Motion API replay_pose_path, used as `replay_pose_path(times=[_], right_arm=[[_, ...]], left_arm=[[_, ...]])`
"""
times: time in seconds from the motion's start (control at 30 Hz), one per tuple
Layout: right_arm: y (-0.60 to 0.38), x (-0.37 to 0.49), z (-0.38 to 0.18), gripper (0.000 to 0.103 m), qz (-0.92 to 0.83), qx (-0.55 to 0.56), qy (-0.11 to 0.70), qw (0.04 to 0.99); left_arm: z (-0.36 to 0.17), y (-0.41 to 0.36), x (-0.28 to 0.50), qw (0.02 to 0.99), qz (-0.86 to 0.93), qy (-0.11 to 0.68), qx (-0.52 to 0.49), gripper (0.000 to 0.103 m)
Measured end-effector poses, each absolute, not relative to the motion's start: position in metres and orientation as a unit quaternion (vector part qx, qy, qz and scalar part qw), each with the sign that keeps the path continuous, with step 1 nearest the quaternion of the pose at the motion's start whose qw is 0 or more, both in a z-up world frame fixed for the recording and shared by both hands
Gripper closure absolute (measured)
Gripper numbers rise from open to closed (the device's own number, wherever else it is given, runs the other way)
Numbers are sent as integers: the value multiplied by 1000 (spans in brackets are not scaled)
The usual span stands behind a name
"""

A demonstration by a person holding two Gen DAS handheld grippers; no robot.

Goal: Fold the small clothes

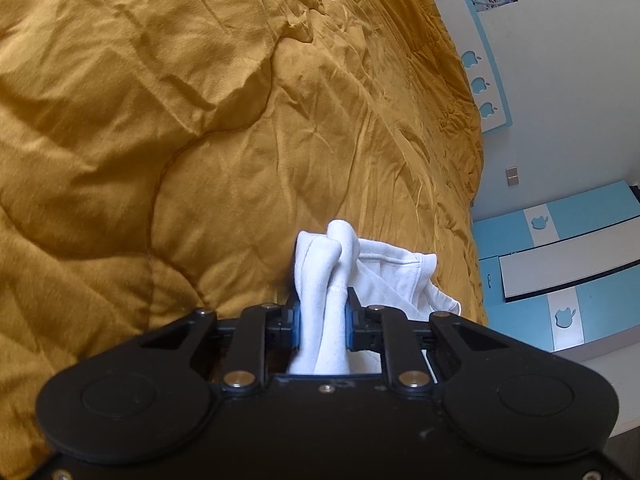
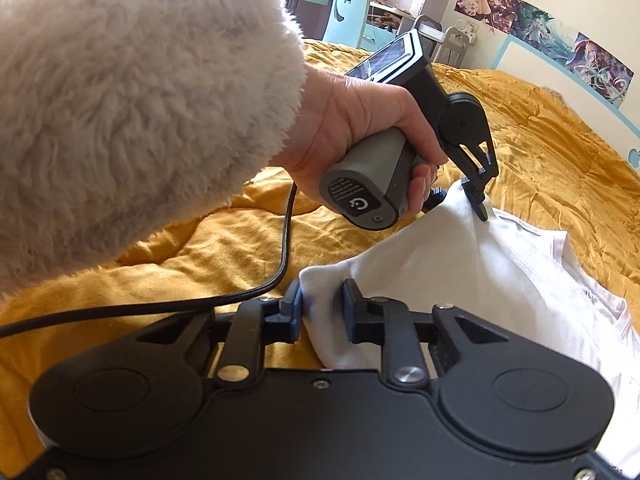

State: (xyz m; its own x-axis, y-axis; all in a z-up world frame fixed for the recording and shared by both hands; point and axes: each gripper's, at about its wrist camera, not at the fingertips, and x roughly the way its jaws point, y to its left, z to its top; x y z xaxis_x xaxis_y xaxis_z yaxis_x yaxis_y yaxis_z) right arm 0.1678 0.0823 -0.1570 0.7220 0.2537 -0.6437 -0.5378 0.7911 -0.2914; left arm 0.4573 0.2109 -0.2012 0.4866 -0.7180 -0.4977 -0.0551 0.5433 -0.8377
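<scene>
1. White cotton filled the left wrist view: the left hand-held gripper [image 1: 323,312] had its two blue-padded fingers [image 1: 295,322] closed on a bunched fold of the white garment [image 1: 384,276], which stood up between them in a soft roll. The rest of that garment trailed off to the right, hem showing, over the mustard quilt [image 1: 160,120] spread across the bed. Beyond the quilt's right edge stood a pale wall with a blue-and-white headboard panel [image 1: 486,92] bearing apple cut-outs, and a blue-and-white cabinet [image 1: 560,264] lower down.

2. From the right wrist view, the right hand-held gripper [image 2: 323,308] held a corner of the white garment [image 2: 460,264] between its fingers [image 2: 354,310], the cloth running down between the pads. The garment lay spread to the right over the mustard quilt [image 2: 560,152]. Ahead, the person's left hand [image 2: 360,132], coming out of a fluffy cream sleeve [image 2: 140,100], gripped the grey handle of the left hand-held gripper [image 2: 478,200], whose tips pinched the garment at a raised peak. A black cable [image 2: 180,304] ran from that handle across the quilt to the left. Posters [image 2: 548,28] lined the far wall, with a pale blue chair [image 2: 348,12] and a cluttered desk behind the bed.
</scene>
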Motion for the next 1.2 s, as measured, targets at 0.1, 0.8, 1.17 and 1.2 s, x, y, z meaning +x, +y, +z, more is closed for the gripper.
replay_pose_path(times=[0.1, 0.8, 1.17, 1.2], right_arm=[[76, 171, -154, 89, 223, -214, 307, 900], [-116, 120, -79, 92, 115, 74, 204, 969], [-254, 88, -96, 92, -29, 174, 191, 966], [-262, 86, -100, 92, -37, 181, 193, 964]], left_arm=[[-198, 212, 454, 750, -220, 449, -433, 88], [-74, 73, 436, 771, -311, 364, -420, 90], [-78, -96, 422, 777, -350, 349, -390, 90], [-81, -112, 421, 774, -353, 354, -388, 90]])
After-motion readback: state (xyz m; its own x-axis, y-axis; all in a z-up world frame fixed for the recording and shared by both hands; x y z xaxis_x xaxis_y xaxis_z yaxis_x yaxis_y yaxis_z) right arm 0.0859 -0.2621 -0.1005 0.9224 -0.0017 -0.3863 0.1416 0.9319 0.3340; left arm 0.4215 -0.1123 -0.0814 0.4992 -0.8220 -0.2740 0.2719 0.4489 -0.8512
